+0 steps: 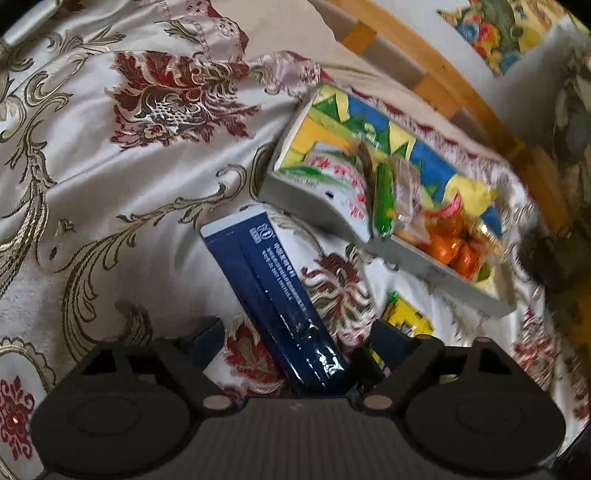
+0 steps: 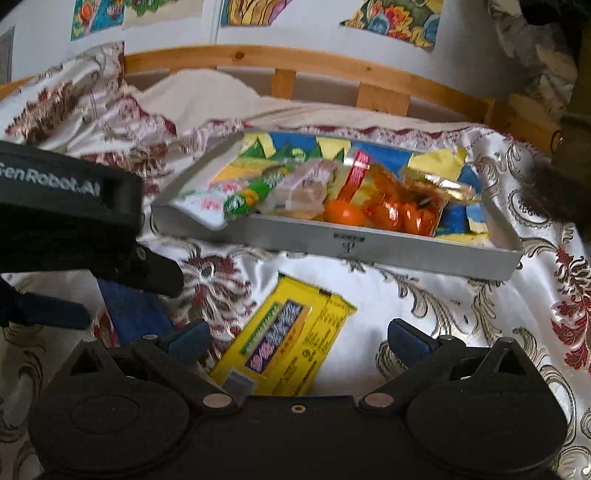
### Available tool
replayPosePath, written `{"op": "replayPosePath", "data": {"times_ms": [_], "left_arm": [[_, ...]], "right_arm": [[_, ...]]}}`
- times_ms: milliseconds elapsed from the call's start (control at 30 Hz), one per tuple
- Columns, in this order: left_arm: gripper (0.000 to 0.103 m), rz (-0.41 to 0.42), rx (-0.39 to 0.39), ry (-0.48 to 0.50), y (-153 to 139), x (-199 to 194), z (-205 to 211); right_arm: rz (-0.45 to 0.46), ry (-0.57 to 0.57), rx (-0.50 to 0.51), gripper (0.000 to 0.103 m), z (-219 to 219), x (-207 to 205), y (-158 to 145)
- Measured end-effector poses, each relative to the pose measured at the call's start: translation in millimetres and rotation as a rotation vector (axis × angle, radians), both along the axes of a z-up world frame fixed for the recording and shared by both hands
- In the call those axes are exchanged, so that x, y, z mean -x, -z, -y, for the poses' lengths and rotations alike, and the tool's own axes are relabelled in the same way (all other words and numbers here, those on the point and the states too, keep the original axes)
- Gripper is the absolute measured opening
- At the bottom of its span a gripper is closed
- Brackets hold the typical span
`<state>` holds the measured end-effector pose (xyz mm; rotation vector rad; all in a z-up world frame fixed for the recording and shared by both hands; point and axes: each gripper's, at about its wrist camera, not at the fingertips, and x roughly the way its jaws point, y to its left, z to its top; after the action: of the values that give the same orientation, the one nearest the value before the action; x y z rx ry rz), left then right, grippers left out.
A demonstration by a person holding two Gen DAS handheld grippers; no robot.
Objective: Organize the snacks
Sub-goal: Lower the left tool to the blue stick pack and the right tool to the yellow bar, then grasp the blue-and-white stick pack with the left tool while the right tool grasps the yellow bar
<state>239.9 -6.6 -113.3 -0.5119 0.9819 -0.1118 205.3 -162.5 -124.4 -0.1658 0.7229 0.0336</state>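
A grey tray (image 2: 369, 243) with a colourful lining lies on the bedspread and holds several snack packets, among them an orange bag (image 2: 399, 210) and a green-and-white packet (image 2: 251, 192). It also shows in the left wrist view (image 1: 317, 206). A long dark blue box (image 1: 273, 295) lies between the open fingers of my left gripper (image 1: 299, 336), not clamped. A yellow snack box (image 2: 284, 336) lies flat between the open fingers of my right gripper (image 2: 299, 336); its corner shows in the left wrist view (image 1: 406, 317). The left gripper body (image 2: 74, 206) is at the left of the right wrist view.
The floral satin bedspread (image 1: 129, 184) is rumpled around the tray. A wooden bed rail (image 2: 295, 62) runs behind the tray, with a wall and colourful pictures (image 2: 391, 18) beyond it. A dark object (image 2: 561, 192) sits at the right edge.
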Motion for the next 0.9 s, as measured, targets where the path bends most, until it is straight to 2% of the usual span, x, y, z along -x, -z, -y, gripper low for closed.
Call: {"op": "replayPosePath", "data": {"times_ms": [200,233,300,400,533,733,867,900], "left_arm": [[0.066,-0.012,-0.116,0.033,2.9,-0.2,7.7],[0.06,-0.013,-0.129,0.034,1.9,0.2,8.4],[0.056,-0.012,-0.141,0.036,-0.2,1.2,8.5],[0.053,-0.013,-0.153,0.036,-1.8,2.4,9.6],[0.053,-0.01,-0.173,0.041,-2.8,3.6,11.8],[0.048,-0.015,-0.175,0.054,-3.9,3.0,12.0],[0.044,-0.043,-0.159,0.126,-6.8,2.0,15.2],[0.038,-0.052,-0.142,0.151,-7.4,2.2,15.8]], "right_arm": [[-0.075,0.071,-0.042,0.102,11.9,-4.0,7.2],[-0.082,0.079,-0.048,0.1,13.2,-4.0,6.4],[-0.099,0.091,-0.066,0.097,15.7,-2.6,5.3],[-0.114,0.1,-0.087,0.088,17.4,-0.2,2.6],[-0.113,0.08,-0.084,0.067,13.6,1.9,-0.2],[-0.109,0.061,-0.1,0.062,14.2,3.2,-1.7],[-0.154,0.034,-0.15,0.061,19.8,9.7,-8.8],[-0.173,0.023,-0.16,0.061,21.2,11.5,-10.2]]}}
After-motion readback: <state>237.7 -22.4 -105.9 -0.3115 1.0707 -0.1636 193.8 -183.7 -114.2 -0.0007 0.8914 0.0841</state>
